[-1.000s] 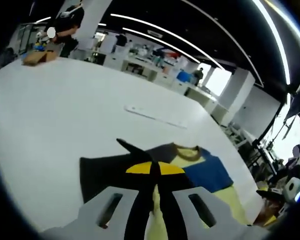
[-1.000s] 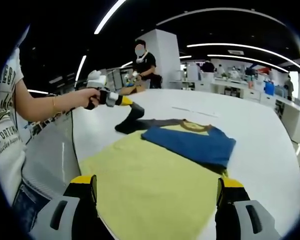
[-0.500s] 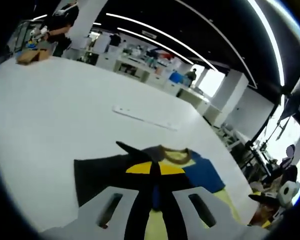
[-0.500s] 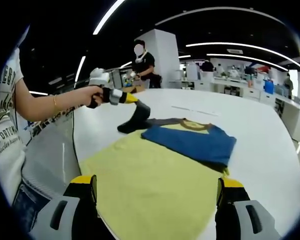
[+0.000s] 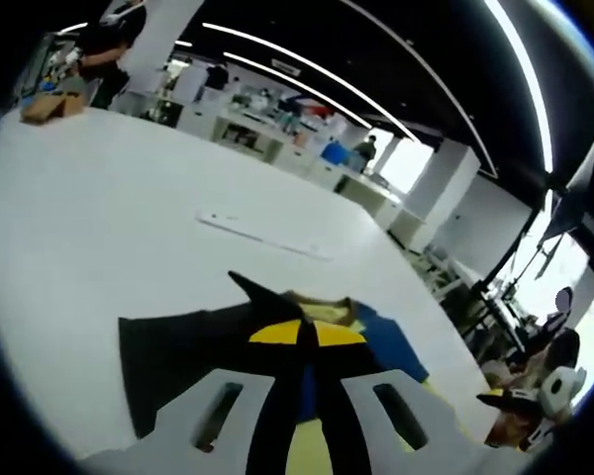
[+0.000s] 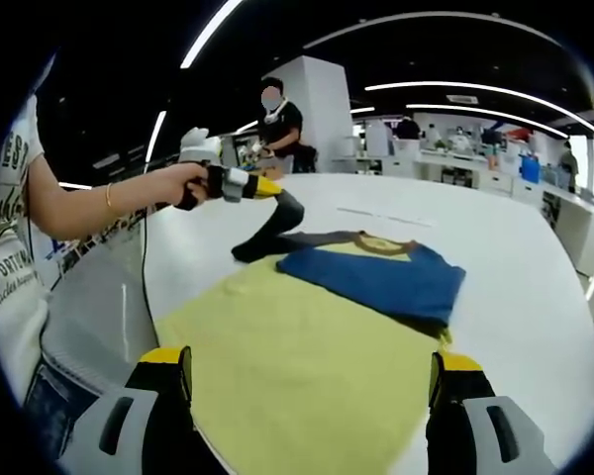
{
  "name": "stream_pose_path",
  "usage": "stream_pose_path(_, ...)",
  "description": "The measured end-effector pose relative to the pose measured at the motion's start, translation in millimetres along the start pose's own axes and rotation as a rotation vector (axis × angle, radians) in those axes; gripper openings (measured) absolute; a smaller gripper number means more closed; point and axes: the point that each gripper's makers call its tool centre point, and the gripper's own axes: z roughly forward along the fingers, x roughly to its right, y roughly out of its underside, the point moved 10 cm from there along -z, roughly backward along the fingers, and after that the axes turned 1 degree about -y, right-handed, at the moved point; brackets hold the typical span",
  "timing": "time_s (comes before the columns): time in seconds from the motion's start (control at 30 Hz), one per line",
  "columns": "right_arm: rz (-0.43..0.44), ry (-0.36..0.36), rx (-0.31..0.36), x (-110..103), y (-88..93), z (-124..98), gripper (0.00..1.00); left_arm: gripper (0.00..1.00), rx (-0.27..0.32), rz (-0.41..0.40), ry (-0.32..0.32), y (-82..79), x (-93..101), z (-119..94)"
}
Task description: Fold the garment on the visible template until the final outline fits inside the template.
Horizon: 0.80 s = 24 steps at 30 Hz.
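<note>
- In the right gripper view, a person's hand (image 6: 183, 186) is holding the left gripper (image 6: 282, 205) out over the table (image 6: 535, 267), to the left of the garment (image 6: 307, 336).
- The left gripper's jaws are pinching the dark sleeve (image 6: 260, 242), which is rising off the table in a peak.
- The garment is lying on the white table: a wide yellow body nearest the camera, a blue panel (image 6: 376, 280) folded across its far part, and a brown collar (image 6: 381, 243) beyond that.
- The right gripper (image 6: 312, 371) is hanging just above the near yellow hem, its two yellow-tipped jaws spread wide apart and grasping nothing.
- In the left gripper view, the left gripper (image 5: 307, 336) is showing its jaws pressed together, with dark sleeve (image 5: 178, 346) cloth running between them.
- Beyond those jaws, the garment (image 5: 376, 341) is showing blue and yellow.
- A thin white strip (image 5: 262, 237) is lying flat on the table (image 5: 79, 218), well beyond the garment.
- A brown cardboard box (image 5: 42, 107) is sitting at the table's far left edge; its contents cannot be made out.
- The room is a large hall with a dark ceiling, long light strips (image 5: 307, 74), white benches and people standing far off.
- No template outline can be made out under the garment.
</note>
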Motion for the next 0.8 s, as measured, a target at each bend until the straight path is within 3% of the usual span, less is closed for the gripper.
stream_pose_path(0.43,0.011,-0.003,-0.007,1.6,2.1,-0.8,0.99,0.00,0.018,-0.015,0.072,-0.9,19.8,15.7)
stream_pose_path(0.8,0.013,0.004,-0.013,4.0,1.8,-1.0,0.99,0.00,-0.009,0.004,0.097,3.6,33.5,27.4)
